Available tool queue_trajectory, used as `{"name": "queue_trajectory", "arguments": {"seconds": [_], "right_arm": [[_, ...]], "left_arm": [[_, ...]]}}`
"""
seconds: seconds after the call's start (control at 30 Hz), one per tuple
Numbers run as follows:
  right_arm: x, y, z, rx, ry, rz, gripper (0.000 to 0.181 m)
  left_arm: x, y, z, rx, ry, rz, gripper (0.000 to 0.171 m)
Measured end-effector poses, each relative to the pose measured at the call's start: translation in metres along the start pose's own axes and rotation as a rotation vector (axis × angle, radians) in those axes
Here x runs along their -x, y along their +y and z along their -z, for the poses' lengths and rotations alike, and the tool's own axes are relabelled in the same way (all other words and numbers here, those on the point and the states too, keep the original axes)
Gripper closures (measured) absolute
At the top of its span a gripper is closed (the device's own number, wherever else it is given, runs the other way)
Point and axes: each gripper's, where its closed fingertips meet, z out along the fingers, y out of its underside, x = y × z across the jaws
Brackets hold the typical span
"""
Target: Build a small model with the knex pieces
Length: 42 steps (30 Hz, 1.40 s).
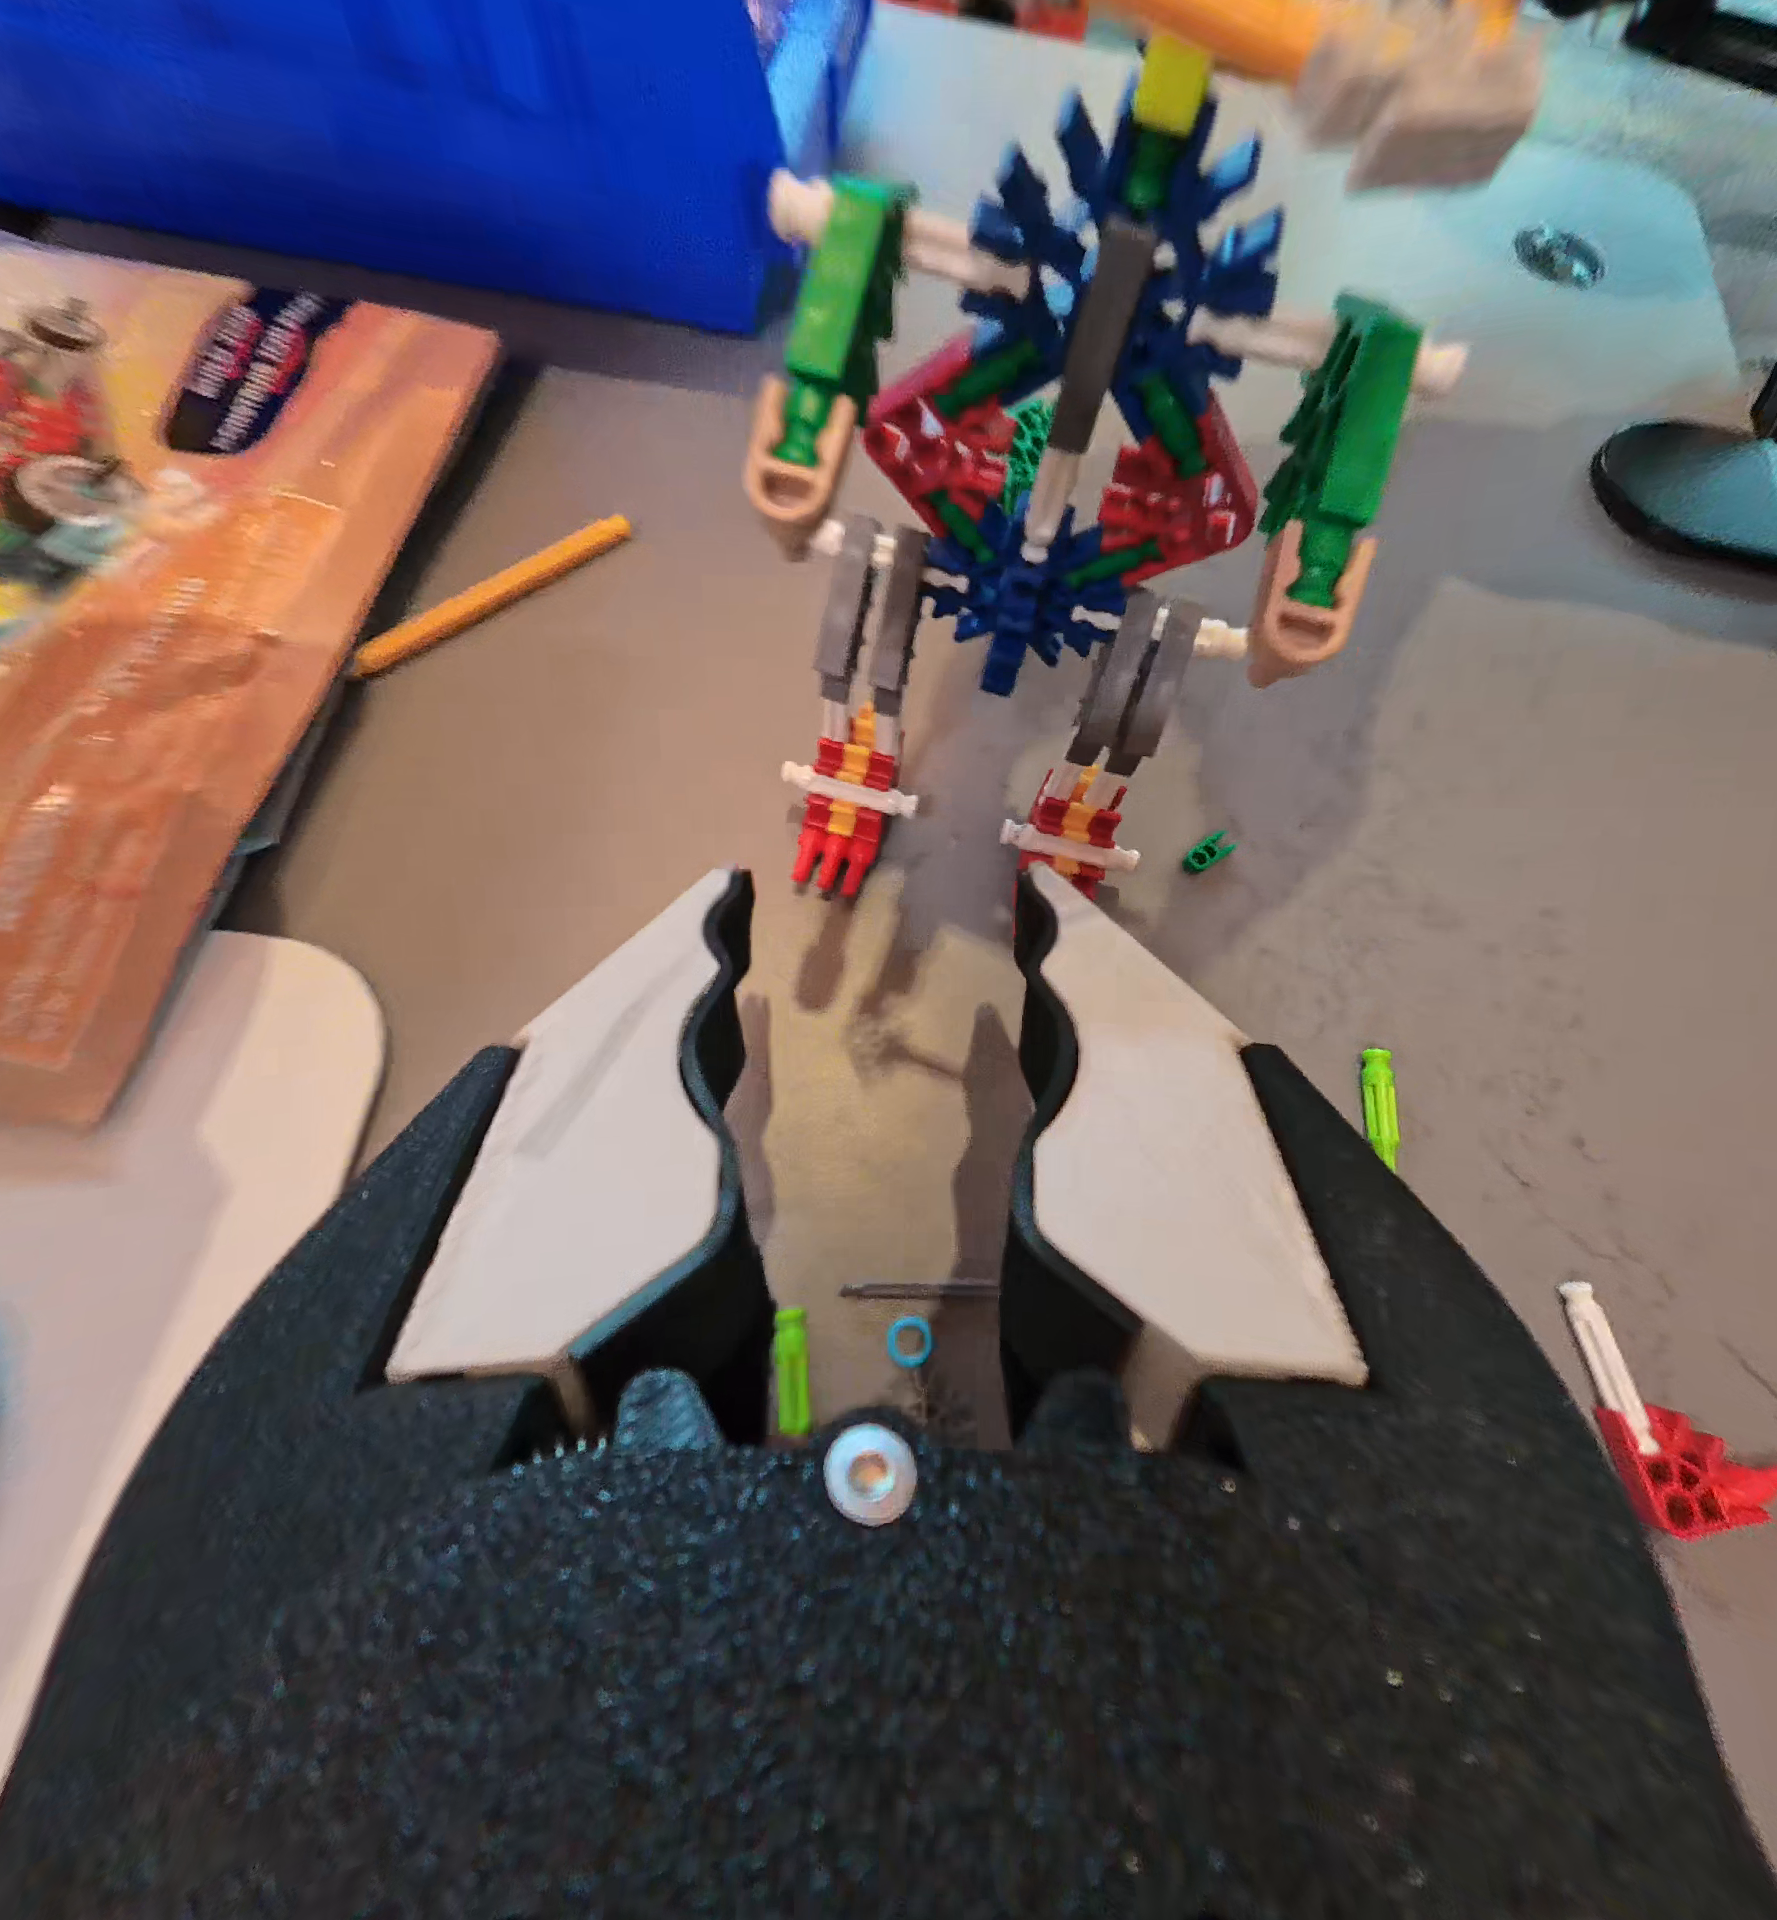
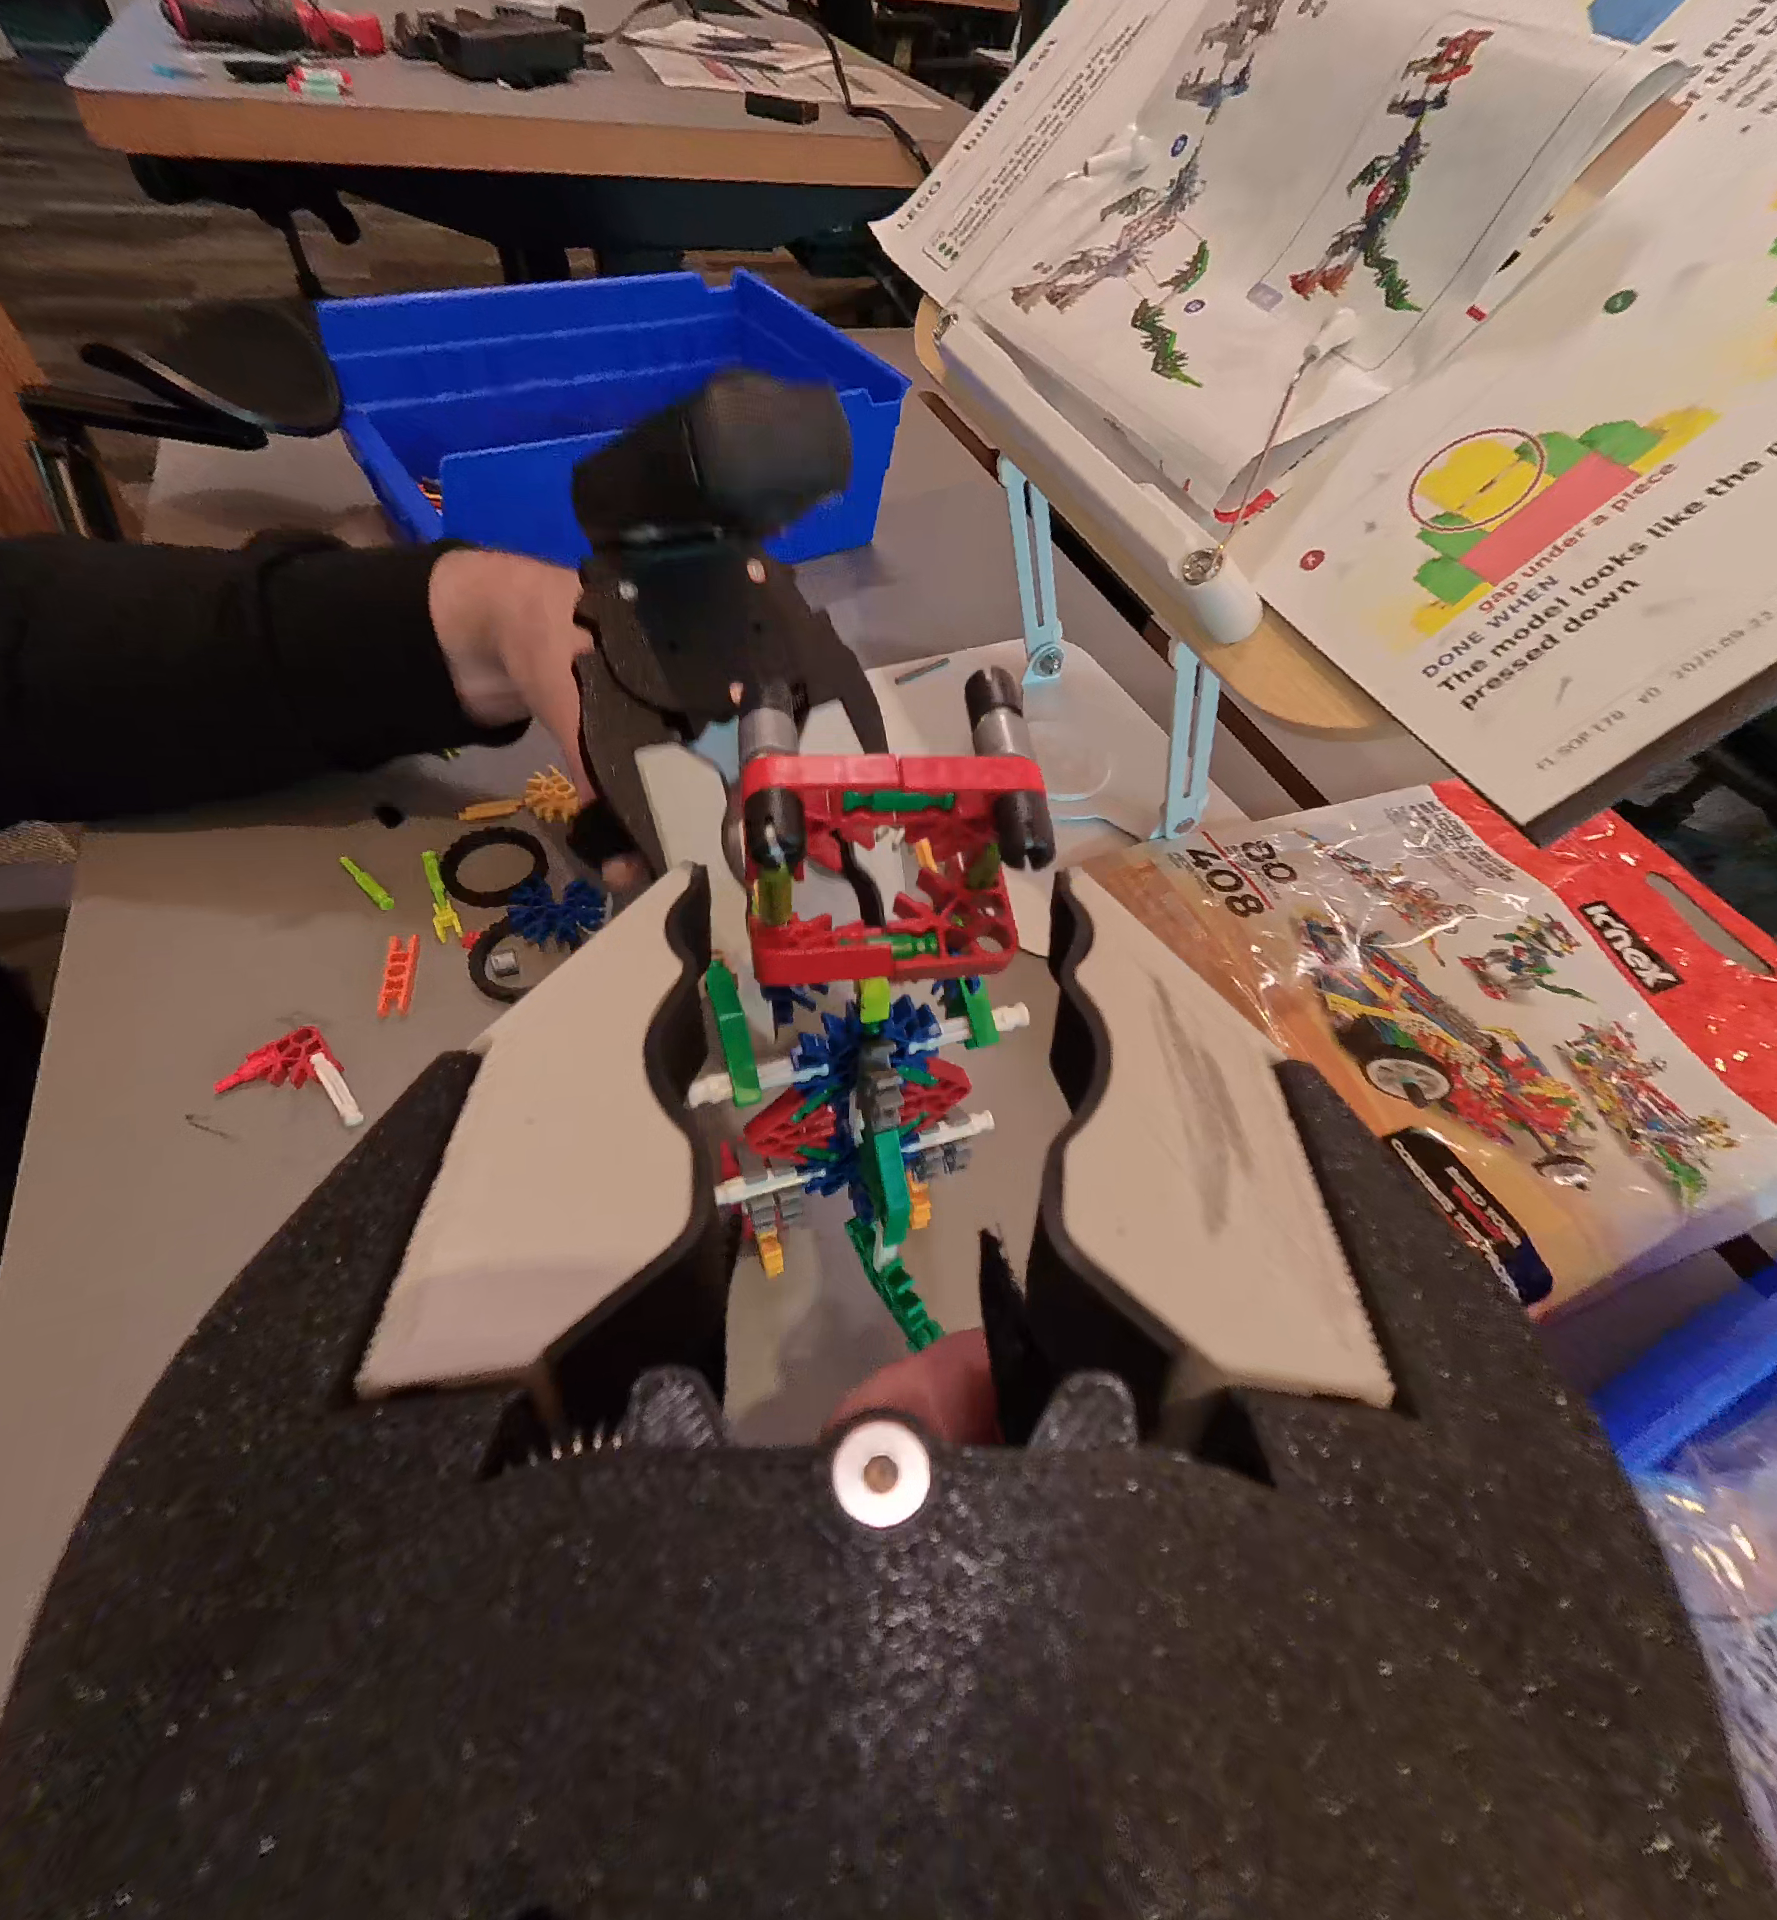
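On the bench (image 1: 551, 779) | left tool (image 1: 884, 894) wide, empty | toy figure (image 1: 1029, 468) at 12 o'clock | right tool (image 2: 873, 894) wide, over figure

Blue bin (image 2: 593, 416), printed toy bag (image 2: 1486, 1039), instruction sheets on tilted stand (image 2: 1383, 312), orange rod (image 1: 494, 594), black tyre (image 2: 494, 864)
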Motion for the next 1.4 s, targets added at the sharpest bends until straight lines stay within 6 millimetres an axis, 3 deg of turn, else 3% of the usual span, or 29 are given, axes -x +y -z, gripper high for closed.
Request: {"name": "queue_trajectory", "arguments": {"seconds": [0.1,0.17,0.3,0.43,0.6,1.3,1.4], "right_arm": [[-0.002,0.000,0.012,-0.023,0.016,-0.021,0.122],[-0.002,-0.003,0.020,-0.060,0.009,-0.053,0.130],[-0.004,-0.002,0.023,-0.071,0.011,-0.082,0.137],[-0.002,0.002,0.019,-0.061,0.000,-0.078,0.146],[-0.001,0.004,0.019,-0.068,-0.005,-0.081,0.150],[-0.001,-0.001,0.024,-0.180,-0.010,-0.130,0.154],[0.000,-0.009,0.032,-0.221,-0.019,-0.107,0.135]], "left_arm": [[0.010,-0.016,0.029,-0.079,-0.059,-0.003,0.120],[0.013,-0.040,0.056,-0.184,-0.094,-0.007,0.120],[-0.006,-0.087,0.094,-0.311,-0.105,-0.069,0.121],[-0.030,-0.106,0.075,-0.254,-0.110,-0.180,0.127],[-0.033,-0.107,0.044,-0.205,-0.123,-0.203,0.134],[-0.034,-0.105,0.042,-0.275,-0.106,-0.148,0.137],[-0.036,-0.110,0.049,-0.308,-0.099,-0.157,0.132]]}}
